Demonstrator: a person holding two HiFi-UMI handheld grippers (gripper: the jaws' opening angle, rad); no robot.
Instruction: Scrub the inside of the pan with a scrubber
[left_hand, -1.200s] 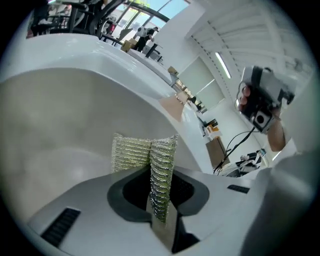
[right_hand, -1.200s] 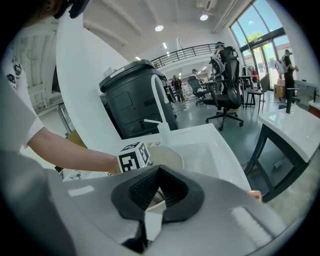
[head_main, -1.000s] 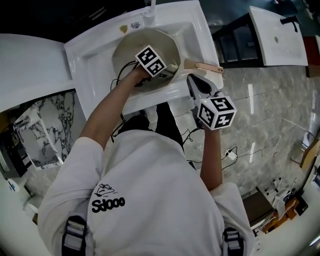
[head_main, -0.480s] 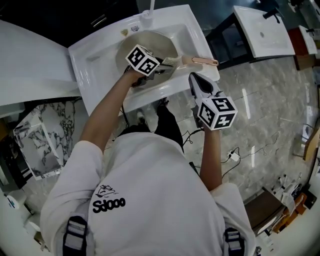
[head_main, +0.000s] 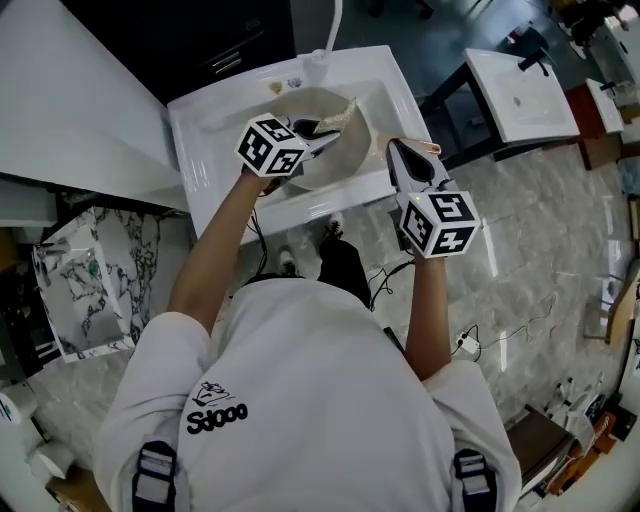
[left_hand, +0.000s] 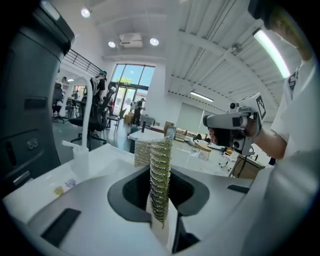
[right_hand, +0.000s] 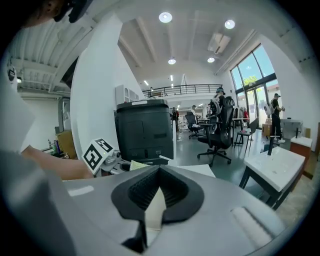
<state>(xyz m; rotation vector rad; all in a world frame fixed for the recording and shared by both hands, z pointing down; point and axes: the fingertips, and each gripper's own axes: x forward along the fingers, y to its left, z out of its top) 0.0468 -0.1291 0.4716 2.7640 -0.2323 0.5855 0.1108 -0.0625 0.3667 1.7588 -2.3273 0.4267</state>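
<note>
A beige pan (head_main: 350, 152) sits in the white sink (head_main: 200, 130). My left gripper (head_main: 325, 125) is shut on a metal mesh scrubber (head_main: 341, 116), held over the pan's far side. In the left gripper view the scrubber (left_hand: 159, 170) stands up between the shut jaws (left_hand: 160, 220). My right gripper (head_main: 394, 150) is at the pan's handle, whose copper tip (head_main: 433, 148) shows just beyond it. In the right gripper view a cream strip (right_hand: 155, 210) fills the narrow gap between the jaws (right_hand: 156, 200), which look shut on the handle. The rest of the handle is hidden.
A faucet (head_main: 330, 30) rises at the sink's back edge. A white counter (head_main: 80, 110) runs left of the sink. A second white basin (head_main: 520, 95) stands to the right across a marble floor (head_main: 530, 250). A dark cabinet (right_hand: 142, 130) stands behind.
My left gripper has lifted the scrubber from the pan's middle towards its far right side. My right gripper has moved up from beside the sink onto the handle. The head view has shifted.
</note>
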